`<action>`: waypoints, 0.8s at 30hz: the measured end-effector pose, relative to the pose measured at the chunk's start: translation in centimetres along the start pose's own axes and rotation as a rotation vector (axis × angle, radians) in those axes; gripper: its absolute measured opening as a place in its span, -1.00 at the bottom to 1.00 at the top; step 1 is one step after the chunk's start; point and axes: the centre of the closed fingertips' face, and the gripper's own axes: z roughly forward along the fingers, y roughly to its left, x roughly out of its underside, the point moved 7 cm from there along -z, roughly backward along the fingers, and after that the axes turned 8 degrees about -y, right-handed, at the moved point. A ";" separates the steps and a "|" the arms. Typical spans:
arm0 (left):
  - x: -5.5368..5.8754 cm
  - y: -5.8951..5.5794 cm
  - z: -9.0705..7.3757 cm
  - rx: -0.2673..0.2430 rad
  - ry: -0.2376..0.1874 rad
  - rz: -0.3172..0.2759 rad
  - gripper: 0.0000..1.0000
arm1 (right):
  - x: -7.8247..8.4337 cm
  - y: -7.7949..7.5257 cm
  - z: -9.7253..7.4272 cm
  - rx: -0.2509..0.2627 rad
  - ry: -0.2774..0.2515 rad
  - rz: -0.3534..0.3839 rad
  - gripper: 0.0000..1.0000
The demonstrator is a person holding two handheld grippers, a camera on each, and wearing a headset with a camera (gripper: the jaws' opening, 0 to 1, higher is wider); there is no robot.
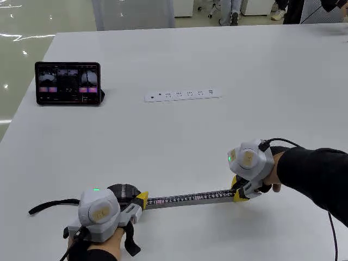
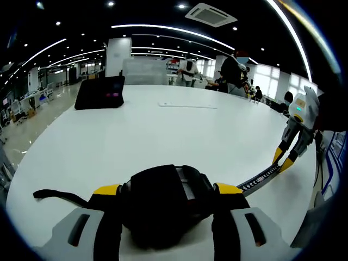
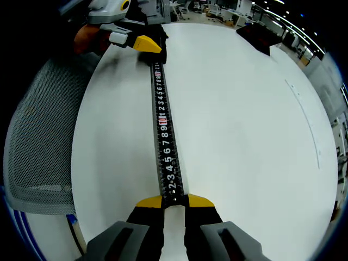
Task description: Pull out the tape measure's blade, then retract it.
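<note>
Tape measure is seen at the near edge of the worktop, stretched between the two grippers. The worktop is white, smooth, glossy and wide. A grey mesh chair back is seen beside the worktop in the right gripper view. A dark rectangular tablet is propped upright at far left, screen lit. A flat white power strip is laid near mid-worktop, well apart from the tape measure.

The case is black, rounded and chunky. It is clamped between the yellow-tipped jaws of the left gripper, one jaw on each side, resting on the worktop. A black strap is trailed from the case to the left, lying flat.

The blade is pulled out: a thin flat black band with white numerals and some red marks. Its long axis is run left to right in the head view, roughly along the near edge, rising slightly rightward. The far end of the blade is pinched between the yellow-tipped jaws of the right gripper, closed tight on it, numerals "2 3 4" just beyond the tips. The blade is held straight, just above or on the surface; which one cannot be told.
</note>
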 end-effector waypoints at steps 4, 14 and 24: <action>0.0 -0.1 -0.1 -0.004 0.012 -0.004 0.25 | -0.1 -0.2 0.0 -0.002 -0.005 0.023 -0.81; -0.1 -0.1 0.0 0.001 0.032 -0.001 0.25 | -0.3 -0.1 0.2 0.000 -0.012 0.058 -0.82; 0.0 0.0 0.0 0.005 0.050 -0.012 0.25 | -0.8 0.1 0.4 0.006 0.004 0.027 -0.82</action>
